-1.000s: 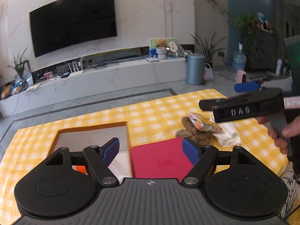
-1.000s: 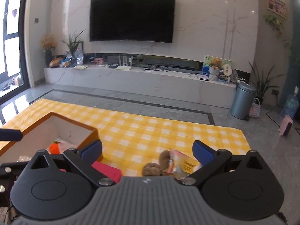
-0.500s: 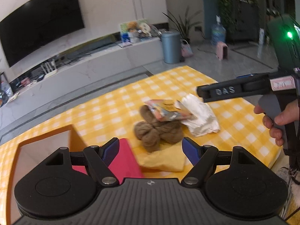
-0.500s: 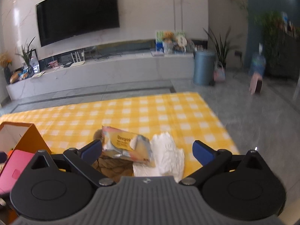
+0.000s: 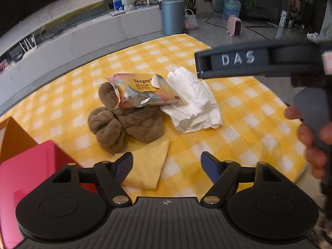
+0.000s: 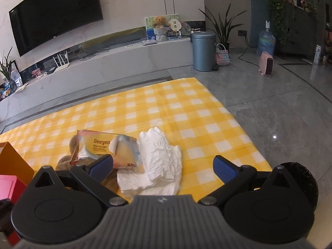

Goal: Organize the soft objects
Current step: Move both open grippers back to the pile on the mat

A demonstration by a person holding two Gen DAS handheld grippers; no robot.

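Carrier: yellow checked mat (image 5: 244,112) on the floor; the soft things lie in a heap toward its right edge.
Heap: brown plush cloth (image 5: 122,124), wipes packet (image 5: 143,92) lying on top of it, white crumpled cloth (image 5: 193,105) touching on the right, flat yellow cloth (image 5: 148,166) on the near side.
Left gripper (image 5: 167,167): jaws wide, have just narrowed slightly, nothing pressed; yellow cloth lies just beneath its left pad.
Right gripper (image 6: 162,167): jaws wide, empty, hovering above the white cloth (image 6: 159,161).
Bearing: heap lies ahead of and below both.
Long axis: white cloth runs near-to-far.
Nearer hand: right for the white cloth, left for the yellow.
Bin: orange box (image 5: 14,137) at the left edge.
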